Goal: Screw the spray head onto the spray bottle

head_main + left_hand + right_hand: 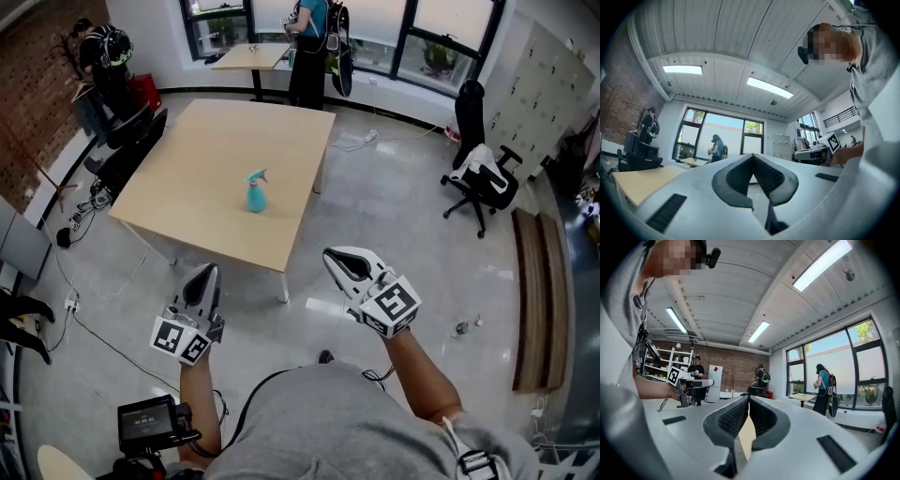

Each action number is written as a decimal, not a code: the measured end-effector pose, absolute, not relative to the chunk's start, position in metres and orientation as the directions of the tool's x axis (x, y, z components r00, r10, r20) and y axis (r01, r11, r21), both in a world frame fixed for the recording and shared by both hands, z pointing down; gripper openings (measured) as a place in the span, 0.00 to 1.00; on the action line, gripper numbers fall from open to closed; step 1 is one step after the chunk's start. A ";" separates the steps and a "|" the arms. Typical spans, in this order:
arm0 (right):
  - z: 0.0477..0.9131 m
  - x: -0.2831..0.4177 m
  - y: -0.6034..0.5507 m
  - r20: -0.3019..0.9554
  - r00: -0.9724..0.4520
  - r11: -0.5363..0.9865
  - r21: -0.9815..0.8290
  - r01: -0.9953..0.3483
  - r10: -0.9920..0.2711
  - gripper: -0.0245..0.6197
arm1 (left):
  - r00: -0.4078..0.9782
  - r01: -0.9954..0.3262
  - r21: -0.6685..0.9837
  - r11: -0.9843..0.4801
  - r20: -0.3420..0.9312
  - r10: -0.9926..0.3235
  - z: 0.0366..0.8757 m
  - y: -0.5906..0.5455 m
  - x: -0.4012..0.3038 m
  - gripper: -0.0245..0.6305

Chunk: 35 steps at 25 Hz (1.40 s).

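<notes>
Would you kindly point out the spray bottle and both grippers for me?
spray bottle (pixel 255 199), head view, its teal body.
left gripper (pixel 208 273), head view, its closed fingertips.
right gripper (pixel 332 255), head view, its closed fingertips.

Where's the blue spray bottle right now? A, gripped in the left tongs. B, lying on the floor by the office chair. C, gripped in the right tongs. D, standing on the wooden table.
D: the spray bottle stands upright on the table, apart from the left tongs and right tongs, both shut and empty.
</notes>
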State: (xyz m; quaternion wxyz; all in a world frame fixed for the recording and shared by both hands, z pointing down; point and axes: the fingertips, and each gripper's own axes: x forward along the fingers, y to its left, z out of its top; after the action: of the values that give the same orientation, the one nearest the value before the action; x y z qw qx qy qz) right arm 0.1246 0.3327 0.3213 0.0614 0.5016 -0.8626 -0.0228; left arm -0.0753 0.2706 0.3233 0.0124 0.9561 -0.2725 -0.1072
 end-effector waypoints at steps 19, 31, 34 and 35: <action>0.327 0.201 0.174 0.099 -0.624 0.632 0.125 -0.765 -0.775 0.05 | 0.753 -0.635 0.048 -0.771 -0.183 -0.632 0.335 0.126 0.040 0.05; 0.344 0.191 0.066 0.105 -0.630 0.638 0.084 -0.766 -0.770 0.05 | 0.781 -0.600 0.083 -0.796 -0.156 -0.605 0.363 0.008 0.038 0.05; 0.362 0.160 0.004 0.119 -0.623 0.632 0.053 -0.773 -0.773 0.05 | 0.805 -0.568 0.106 -0.816 -0.138 -0.578 0.381 -0.055 0.010 0.05; 0.369 0.148 -0.015 0.127 -0.619 0.628 0.049 -0.776 -0.775 0.05 | 0.812 -0.556 0.116 -0.823 -0.135 -0.568 0.388 -0.075 -0.001 0.05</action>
State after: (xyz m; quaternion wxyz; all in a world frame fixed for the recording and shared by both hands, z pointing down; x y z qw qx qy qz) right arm 0.1480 -0.0149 0.3688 0.0679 0.4311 -0.8997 0.0051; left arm -0.0005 -0.0752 0.3879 0.0353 0.9512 -0.2953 -0.0818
